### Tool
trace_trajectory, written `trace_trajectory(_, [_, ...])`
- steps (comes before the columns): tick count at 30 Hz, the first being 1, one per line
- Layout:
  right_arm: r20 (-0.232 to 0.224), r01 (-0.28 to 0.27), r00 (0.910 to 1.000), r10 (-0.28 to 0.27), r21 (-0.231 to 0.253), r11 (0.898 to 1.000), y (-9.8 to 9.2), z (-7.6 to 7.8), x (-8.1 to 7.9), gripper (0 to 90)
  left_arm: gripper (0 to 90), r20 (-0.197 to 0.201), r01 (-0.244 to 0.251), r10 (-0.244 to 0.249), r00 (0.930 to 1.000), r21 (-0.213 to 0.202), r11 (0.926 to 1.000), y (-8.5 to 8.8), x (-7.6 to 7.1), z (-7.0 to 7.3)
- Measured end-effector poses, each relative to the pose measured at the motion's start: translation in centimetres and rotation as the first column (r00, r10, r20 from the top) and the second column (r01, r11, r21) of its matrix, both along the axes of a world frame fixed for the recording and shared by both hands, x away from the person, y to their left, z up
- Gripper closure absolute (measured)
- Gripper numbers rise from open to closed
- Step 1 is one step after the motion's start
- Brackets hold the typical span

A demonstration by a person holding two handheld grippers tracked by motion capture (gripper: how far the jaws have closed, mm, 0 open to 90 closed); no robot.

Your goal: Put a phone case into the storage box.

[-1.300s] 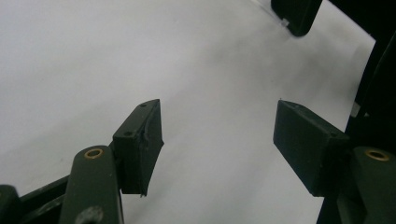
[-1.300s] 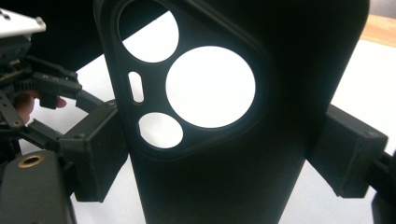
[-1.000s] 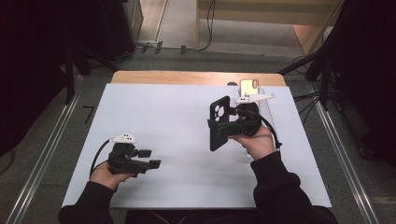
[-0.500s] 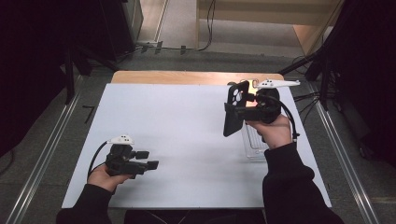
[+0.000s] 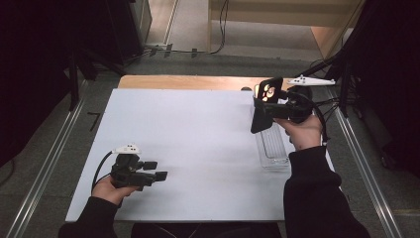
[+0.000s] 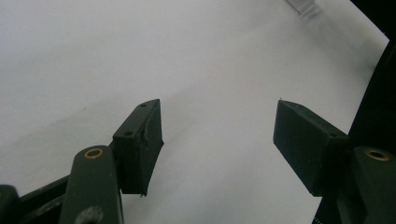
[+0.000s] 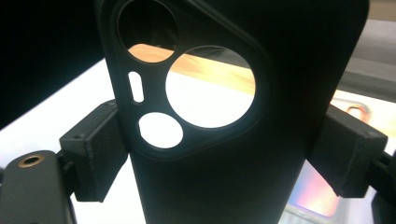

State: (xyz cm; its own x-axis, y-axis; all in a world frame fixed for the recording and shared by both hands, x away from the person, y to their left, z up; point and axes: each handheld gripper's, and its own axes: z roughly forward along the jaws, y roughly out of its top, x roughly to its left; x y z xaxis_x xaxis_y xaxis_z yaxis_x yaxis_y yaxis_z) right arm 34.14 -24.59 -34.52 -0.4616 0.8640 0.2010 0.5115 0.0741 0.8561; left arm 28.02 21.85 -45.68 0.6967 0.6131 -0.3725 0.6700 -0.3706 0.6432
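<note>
Case [image 5: 262,110], black and with round camera cut-outs near its top, is clamped by its two long edges between the jaws of the right hand-held gripper [image 5: 270,106]. It is held nearly upright, clear of the table [image 5: 198,134], above the far end of a clear tray [image 5: 271,145]. The tray lies on the table near its right edge, lengthwise from near to far. In the right gripper view the case [image 7: 224,140] is seen from behind, with a jaw pressed against each side and the table's white top and wooden far edge visible through the cut-outs. A hand [image 5: 302,131] in a dark sleeve is wrapped around the right hand-held gripper, just to the right of the tray.

The left hand-held gripper [image 5: 157,171] is rested low over the table, well to the left of the tray and near the table's front edge. Its jaws are spread apart with nothing between them, and only bare white table is seen through the gap in the left gripper view [image 6: 217,140].
</note>
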Motion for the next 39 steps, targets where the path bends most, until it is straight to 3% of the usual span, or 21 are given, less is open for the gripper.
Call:
trace_trajectory(5, [0.018, 0.098, 0.995, -0.098, -0.026, 0.995, -0.9, -0.6, 0.2, 11.9, 33.3, 0.0, 0.009, -0.009, 1.0, -0.001, 1.0, -0.1, 0.1, 0.0])
trace_trajectory(17, [0.008, 0.212, 0.9773, -0.212, -0.058, 0.976, -2.5, -2.7, 2.2, 11.9, 33.3, 0.0, -0.001, 0.001, 1.0, -0.004, 1.0, 0.1, 0.2, 0.0])
trace_trajectory(30, [-0.053, 0.252, 0.9647, -0.258, -0.104, 0.962, -2.3, -6.2, 5.7, 11.9, 33.4, 0.005, -0.006, 0.006, 1.0, 0.001, 1.0, 0.1, 0.2, 0.0])
trace_trajectory(33, [-0.049, 0.269, 0.9594, -0.278, -0.139, 0.953, -2.2, -6.9, 6.3, 11.9, 33.4, 0.004, -0.015, 0.015, 0.9999, -0.005, 0.9999, 0.3, 0.3, -0.1])
trace_trajectory(39, [-0.091, 0.275, 0.9534, -0.288, -0.129, 0.953, -2.3, -8.3, 7.5, 11.9, 33.3, 0.004, -0.023, 0.023, 0.9997, -0.002, 0.9997, 0.5, 0.4, 0.0])
